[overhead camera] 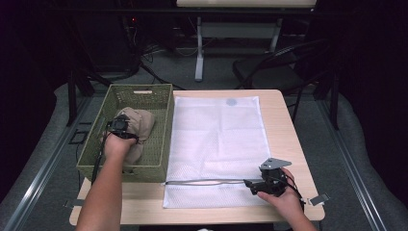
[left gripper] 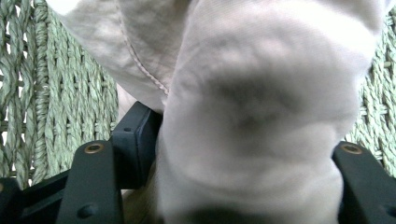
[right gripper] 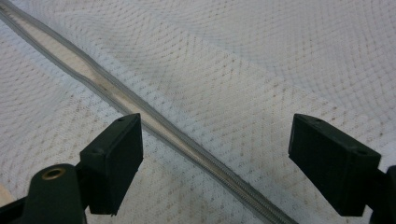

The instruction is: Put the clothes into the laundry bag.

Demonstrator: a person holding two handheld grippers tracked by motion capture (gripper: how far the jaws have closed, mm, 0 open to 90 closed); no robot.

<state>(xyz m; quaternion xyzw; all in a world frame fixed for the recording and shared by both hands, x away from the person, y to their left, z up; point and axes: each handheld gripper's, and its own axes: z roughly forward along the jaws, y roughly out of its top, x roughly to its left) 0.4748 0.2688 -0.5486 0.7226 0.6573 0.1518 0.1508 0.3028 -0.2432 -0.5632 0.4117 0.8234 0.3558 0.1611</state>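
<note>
A green woven basket (overhead camera: 139, 87) stands on the left of the table with a crumpled beige garment (overhead camera: 143, 121) in it. My left gripper (overhead camera: 120, 126) reaches down into the basket. In the left gripper view the garment (left gripper: 261, 102) bulges between the two jaws of the left gripper (left gripper: 243, 163) and touches both pads. A white mesh laundry bag (overhead camera: 216, 139) lies flat beside the basket, its grey zipper (overhead camera: 207, 182) running along the near end. My right gripper (overhead camera: 249, 184) rests low at the zipper's right end. Its jaws (right gripper: 215, 149) stand open astride the zipper (right gripper: 159, 126).
The light wooden table (overhead camera: 284, 125) has a bare strip to the right of the bag and along the front edge. A dark chair (overhead camera: 284, 62) and the white leg (overhead camera: 198, 48) of another table stand behind it on the grey floor.
</note>
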